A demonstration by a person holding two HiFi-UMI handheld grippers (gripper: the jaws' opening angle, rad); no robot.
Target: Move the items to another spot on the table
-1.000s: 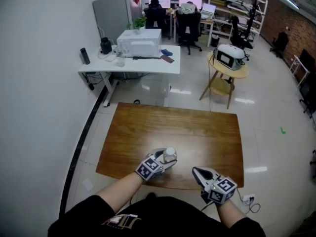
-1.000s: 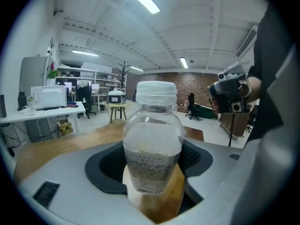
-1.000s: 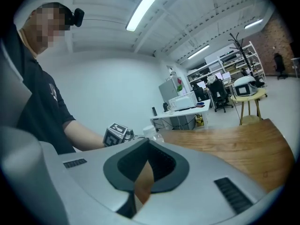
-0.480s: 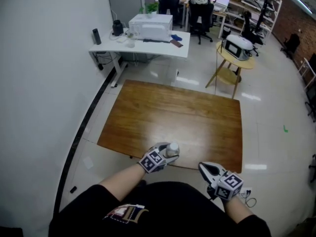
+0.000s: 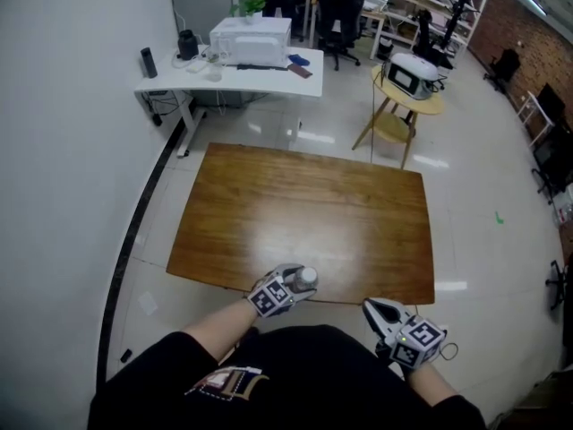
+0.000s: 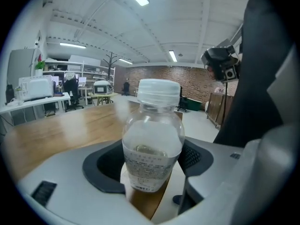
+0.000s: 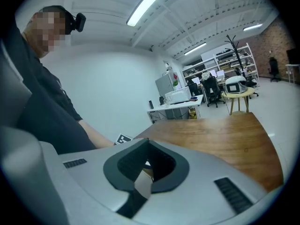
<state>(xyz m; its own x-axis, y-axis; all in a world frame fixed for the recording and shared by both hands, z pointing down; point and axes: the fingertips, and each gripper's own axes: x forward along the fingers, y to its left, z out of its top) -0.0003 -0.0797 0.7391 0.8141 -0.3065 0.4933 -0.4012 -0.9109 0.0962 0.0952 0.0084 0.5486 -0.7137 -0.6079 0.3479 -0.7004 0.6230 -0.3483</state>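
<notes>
- The brown wooden bench (image 5: 295, 209) lay ahead of and below both pairs of fingers. Its top was bare except at the near edge, where the left-hand tool worked.
- The left gripper (image 5: 295, 285) hung over that near edge. Its dark padded fingers (image 6: 193, 156) were set fairly wide and closed on the body of a bottle, one pad on each side.
- The right gripper (image 5: 374, 310) hung off the near right corner of the bench, well apart from the bottle. Its fingers were drawn together with nothing between them.
- The small clear plastic bottle (image 6: 153, 139) stood upright between the left fingers. Wood showed under its base, so it looked lifted clear of the bench.
- It appeared to hold only a little liquid, so I judged it light to carry. Its thin wall would probably give under a hard squeeze.
- The smooth plastic and the paper label could slip, so the best hold looked like the labelled middle, where the pads already sat. The narrower shoulder looked a poorer place to grip.
- The white ribbed screw cap (image 6: 159, 92) stood above the fingers, closed on the neck. A tilt seemed unlikely to spill anything.
</notes>
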